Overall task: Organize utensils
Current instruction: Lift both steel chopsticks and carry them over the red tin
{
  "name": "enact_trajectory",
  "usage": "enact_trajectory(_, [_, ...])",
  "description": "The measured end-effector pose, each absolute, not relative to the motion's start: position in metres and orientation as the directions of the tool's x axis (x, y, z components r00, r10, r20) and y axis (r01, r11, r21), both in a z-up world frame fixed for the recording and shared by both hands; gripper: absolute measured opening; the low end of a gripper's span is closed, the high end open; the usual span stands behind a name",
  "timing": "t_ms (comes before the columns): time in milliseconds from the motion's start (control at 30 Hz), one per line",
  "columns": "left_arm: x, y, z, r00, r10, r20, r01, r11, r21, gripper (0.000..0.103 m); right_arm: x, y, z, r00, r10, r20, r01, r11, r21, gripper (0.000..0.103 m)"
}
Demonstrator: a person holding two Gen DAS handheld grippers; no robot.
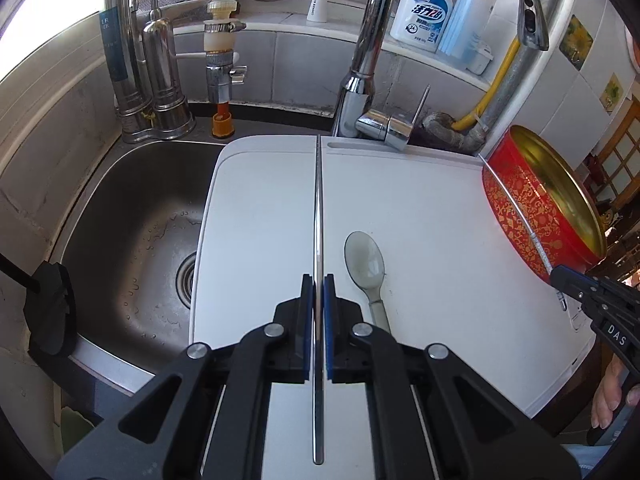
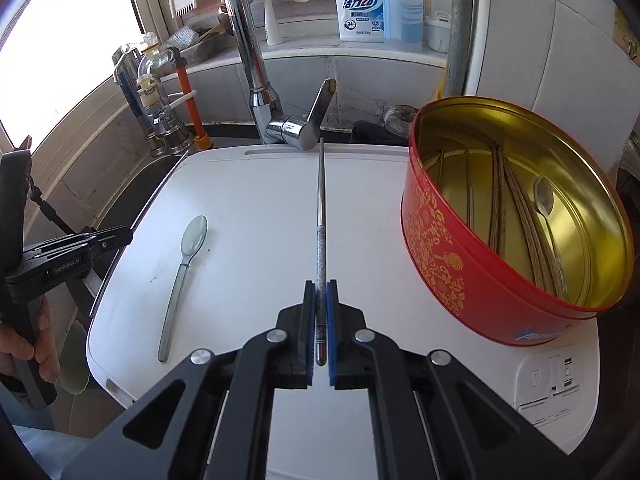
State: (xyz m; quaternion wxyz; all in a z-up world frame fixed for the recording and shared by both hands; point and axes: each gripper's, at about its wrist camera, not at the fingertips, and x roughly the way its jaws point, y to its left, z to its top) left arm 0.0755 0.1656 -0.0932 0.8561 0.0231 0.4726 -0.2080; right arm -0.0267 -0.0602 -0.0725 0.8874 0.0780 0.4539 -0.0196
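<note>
Spanning the steel sink (image 1: 132,216) on its right half, white plastic board (image 1: 420,220) serving as bench; bare room across its middle; far edge crowded by chrome tap (image 1: 360,80); right edge taken by round red-and-gold tin (image 2: 460,248), already holding a spoon and sticks. Lying flat left of centre, clear plastic spoon (image 2: 188,256). Clamped tight on a thin steel chopstick (image 1: 319,240), left gripper (image 1: 319,300) fingers together; likewise right gripper (image 2: 320,304), pinching a patterned metal chopstick (image 2: 321,216) pointing toward the tap.
</note>
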Motion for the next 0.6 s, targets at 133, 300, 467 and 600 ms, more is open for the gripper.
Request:
enact_trajectory(133, [0.061,0.147,-0.061,0.517,-0.369,-0.772,0.417,0.896,-0.149,0.005,-0.041,-0.074,-0.036,0.667,0.022,-0.745,0.111,0.986,0.128,0.006])
enact_trajectory(300, [0.049,0.104,-0.025,0.541,-0.435,-0.72,0.5,0.854,-0.141,0.005,-0.068,-0.101,0.007,0.758,-0.027,-0.652,0.143,0.982,0.125,0.006])
enact_trajectory(467, [0.041,0.057,-0.008,0.512,-0.501,-0.698,0.577,0.803,-0.152,0.005,-0.088,-0.133,0.02,0.784,-0.075,-0.616,0.199,0.971,0.135,0.006])
enact_trajectory(600, [0.036,0.022,-0.007,0.474,-0.528,-0.704,0.621,0.768,-0.158,0.005,-0.1,-0.161,0.018,0.783,-0.11,-0.612,0.252,0.956,0.149,0.006])
